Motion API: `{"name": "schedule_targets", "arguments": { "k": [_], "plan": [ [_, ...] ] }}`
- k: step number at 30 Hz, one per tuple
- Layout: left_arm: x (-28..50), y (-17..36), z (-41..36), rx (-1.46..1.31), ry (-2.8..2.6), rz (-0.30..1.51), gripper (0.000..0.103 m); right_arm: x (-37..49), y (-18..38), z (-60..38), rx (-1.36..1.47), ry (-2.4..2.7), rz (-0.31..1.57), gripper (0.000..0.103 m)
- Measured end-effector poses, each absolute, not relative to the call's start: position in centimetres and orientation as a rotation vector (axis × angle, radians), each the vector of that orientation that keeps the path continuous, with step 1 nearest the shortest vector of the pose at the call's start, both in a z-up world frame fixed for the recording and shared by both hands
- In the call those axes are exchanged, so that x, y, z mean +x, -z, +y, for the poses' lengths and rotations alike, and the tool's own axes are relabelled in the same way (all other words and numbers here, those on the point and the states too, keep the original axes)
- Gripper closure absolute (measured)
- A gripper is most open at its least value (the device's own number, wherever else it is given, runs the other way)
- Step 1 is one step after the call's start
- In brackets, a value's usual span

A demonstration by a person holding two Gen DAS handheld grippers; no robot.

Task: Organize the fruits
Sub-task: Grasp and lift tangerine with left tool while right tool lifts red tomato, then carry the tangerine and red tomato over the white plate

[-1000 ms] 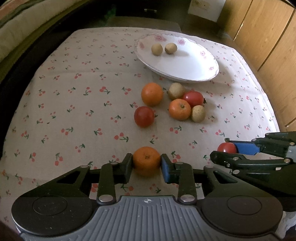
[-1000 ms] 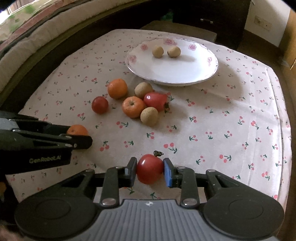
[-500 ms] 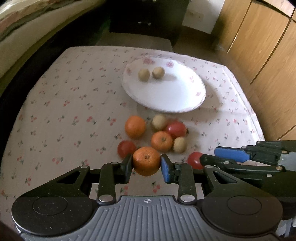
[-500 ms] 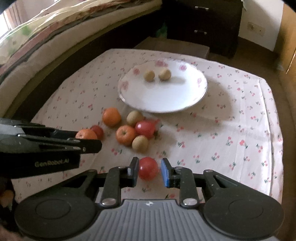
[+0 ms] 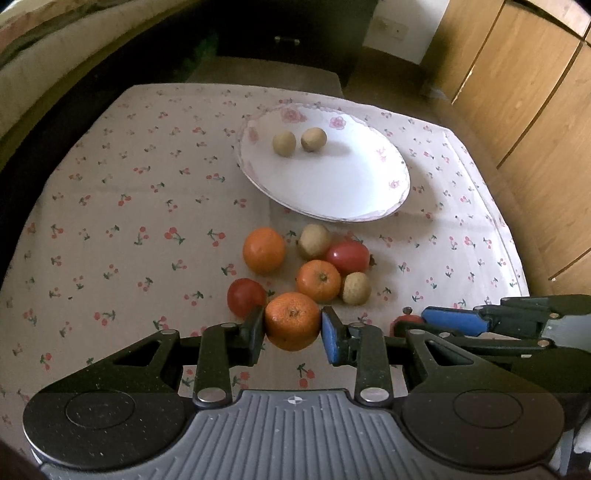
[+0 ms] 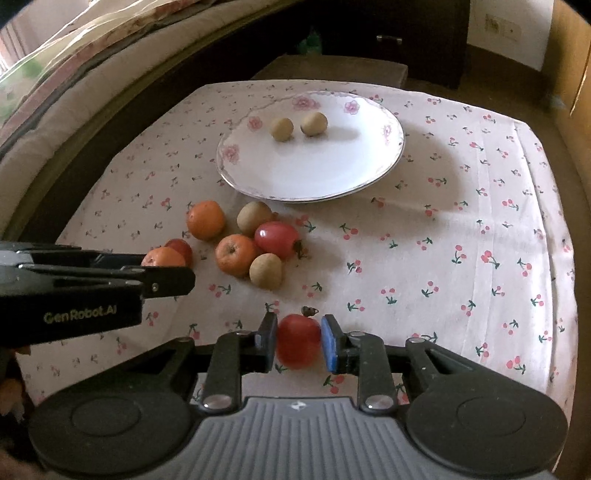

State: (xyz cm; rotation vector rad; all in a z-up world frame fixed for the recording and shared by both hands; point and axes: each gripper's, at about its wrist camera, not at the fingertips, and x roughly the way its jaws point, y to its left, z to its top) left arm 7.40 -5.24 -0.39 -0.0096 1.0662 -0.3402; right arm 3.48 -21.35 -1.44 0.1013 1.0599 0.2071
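My left gripper is shut on an orange and holds it above the cloth, near the fruit pile. My right gripper is shut on a red tomato, also held above the cloth. A white flowered plate at the back holds two small brown fruits. In front of the plate lie two oranges, two red tomatoes and two brown fruits. The plate and pile also show in the right wrist view.
The table has a cherry-print cloth. Wooden cupboard doors stand to the right, a bed or sofa edge to the left and a dark cabinet behind. The left gripper's body shows at the left of the right wrist view.
Both grippers have risen from the cloth with their fruits and moved forward toward the pile and plate. The fruits on the table have not moved.
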Motion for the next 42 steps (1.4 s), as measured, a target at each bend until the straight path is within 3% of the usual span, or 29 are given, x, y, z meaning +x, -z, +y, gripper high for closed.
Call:
{"name": "schedule_targets", "arguments": {
  "k": [24,42],
  "plan": [
    [7.1,1.3,-6.6,0.021,0.362,1.094,0.062,3.6,1.8,-20.1,0.065,-0.241,1.079,0.073],
    [9.7,-5.1,-8.8,0.034,0.328,0.960,0.062,7.0,-4.1,-23.0,0.147,-0.191,0.910,0.073]
  ]
}}
